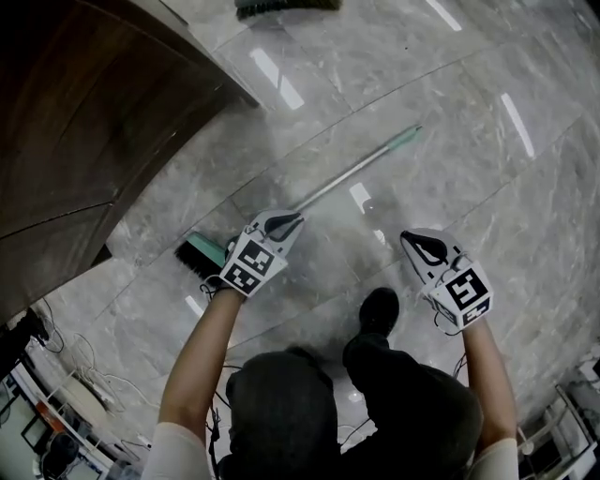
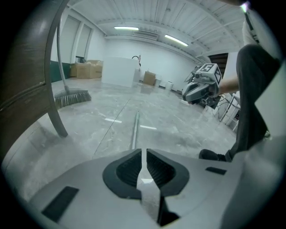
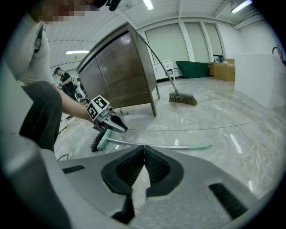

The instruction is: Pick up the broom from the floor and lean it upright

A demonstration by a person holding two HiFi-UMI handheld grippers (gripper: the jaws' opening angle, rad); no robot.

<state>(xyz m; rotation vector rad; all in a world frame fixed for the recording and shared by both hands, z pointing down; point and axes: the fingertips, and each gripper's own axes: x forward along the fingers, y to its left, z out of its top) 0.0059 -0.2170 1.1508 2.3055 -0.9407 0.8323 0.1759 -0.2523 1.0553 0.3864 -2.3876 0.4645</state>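
Note:
A broom lies flat on the marble floor, its dark-bristled green head (image 1: 200, 253) at the left and its metal handle (image 1: 342, 178) running up-right to a green grip (image 1: 403, 140). My left gripper (image 1: 289, 223) hovers over the handle close to the head, jaws shut and empty. My right gripper (image 1: 411, 243) hangs to the right of the handle, apart from it, also shut and empty. In the left gripper view the handle (image 2: 134, 129) stretches away beyond the closed jaws (image 2: 144, 153). The right gripper view shows the whole broom (image 3: 154, 145) past its closed jaws (image 3: 144, 151), with the left gripper (image 3: 111, 123) over the head.
A dark wooden cabinet (image 1: 84, 122) on legs stands at the left. A second broom (image 1: 286, 7) leans against it at the far end. The person's black shoe (image 1: 379, 309) rests between the grippers. Cables and cluttered shelves (image 1: 56, 394) line the near left.

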